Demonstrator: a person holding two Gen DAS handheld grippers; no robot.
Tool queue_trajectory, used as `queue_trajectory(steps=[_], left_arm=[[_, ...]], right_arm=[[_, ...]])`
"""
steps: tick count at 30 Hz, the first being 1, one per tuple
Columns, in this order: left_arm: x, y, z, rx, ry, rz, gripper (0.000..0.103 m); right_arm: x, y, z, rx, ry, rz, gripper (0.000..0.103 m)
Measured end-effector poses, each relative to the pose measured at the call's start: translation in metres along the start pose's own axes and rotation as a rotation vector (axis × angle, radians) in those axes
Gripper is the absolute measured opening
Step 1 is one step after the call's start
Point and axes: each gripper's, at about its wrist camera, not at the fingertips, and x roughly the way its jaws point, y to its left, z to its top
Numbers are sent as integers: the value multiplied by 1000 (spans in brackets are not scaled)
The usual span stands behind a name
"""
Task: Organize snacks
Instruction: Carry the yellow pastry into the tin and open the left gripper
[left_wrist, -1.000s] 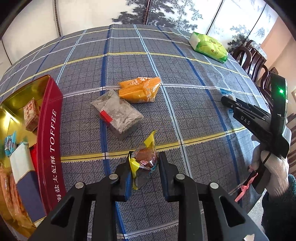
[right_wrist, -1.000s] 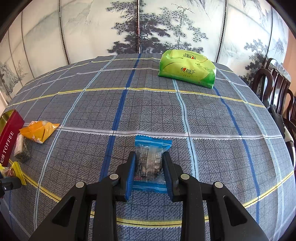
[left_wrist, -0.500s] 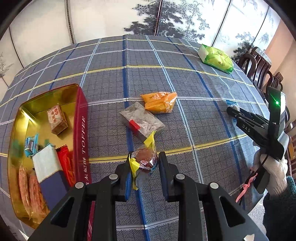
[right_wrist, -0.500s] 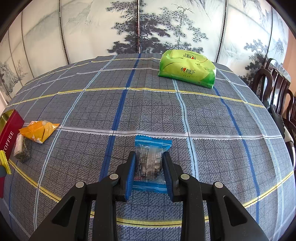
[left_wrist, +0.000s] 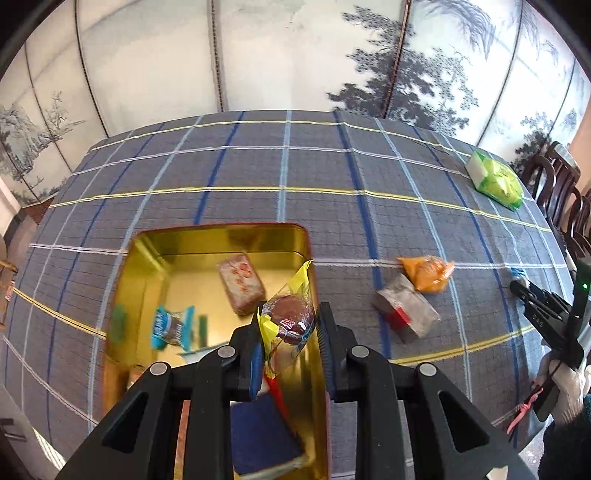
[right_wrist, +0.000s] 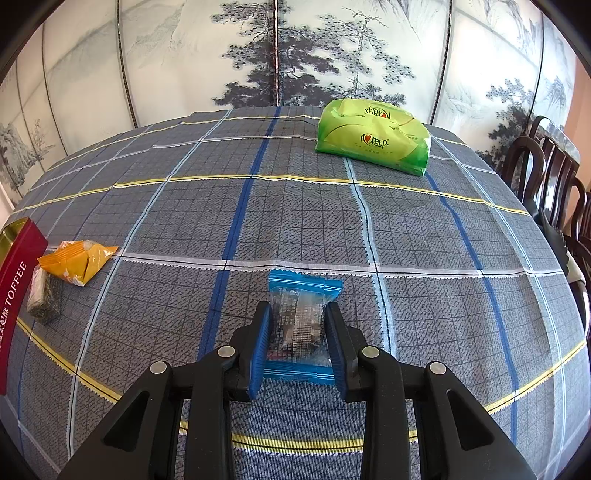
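My left gripper (left_wrist: 290, 328) is shut on a yellow-wrapped brown cake (left_wrist: 290, 317) and holds it over the right side of the open gold toffee tin (left_wrist: 147, 258), which holds several wrapped snacks. My right gripper (right_wrist: 299, 332) is shut on a blue-ended clear snack packet (right_wrist: 301, 314) that rests on the tablecloth. It also shows in the left wrist view (left_wrist: 517, 286) at the far right. An orange packet (left_wrist: 426, 273) and a grey packet (left_wrist: 406, 314) lie on the cloth right of the tin.
A green tissue pack (right_wrist: 373, 136) lies at the far side of the table. Dark wooden chairs (right_wrist: 546, 177) stand at the right edge. The tin's red wall (right_wrist: 14, 295) marked TOFFEE is at the left in the right wrist view. A painted screen stands behind.
My left gripper has carried the cake left, from above the cloth to over the tin. The right gripper and its packet have not moved.
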Motion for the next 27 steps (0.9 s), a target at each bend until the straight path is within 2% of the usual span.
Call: queue_trajectory(steps=[5,12,15,27], left_arm=[[16,42,17,-38,7,78,22],[49,82,27,-89,70,108,22],[61,91,28,-100,100,95,22],[78,96,22,-67,141,131,23]], right_arm=[[0,0,0,0,0,0,31],[0,0,0,-1,0,-2,32],[0,0,0,0,0,-1,32],[0,0,0,-1,0,-2,33]])
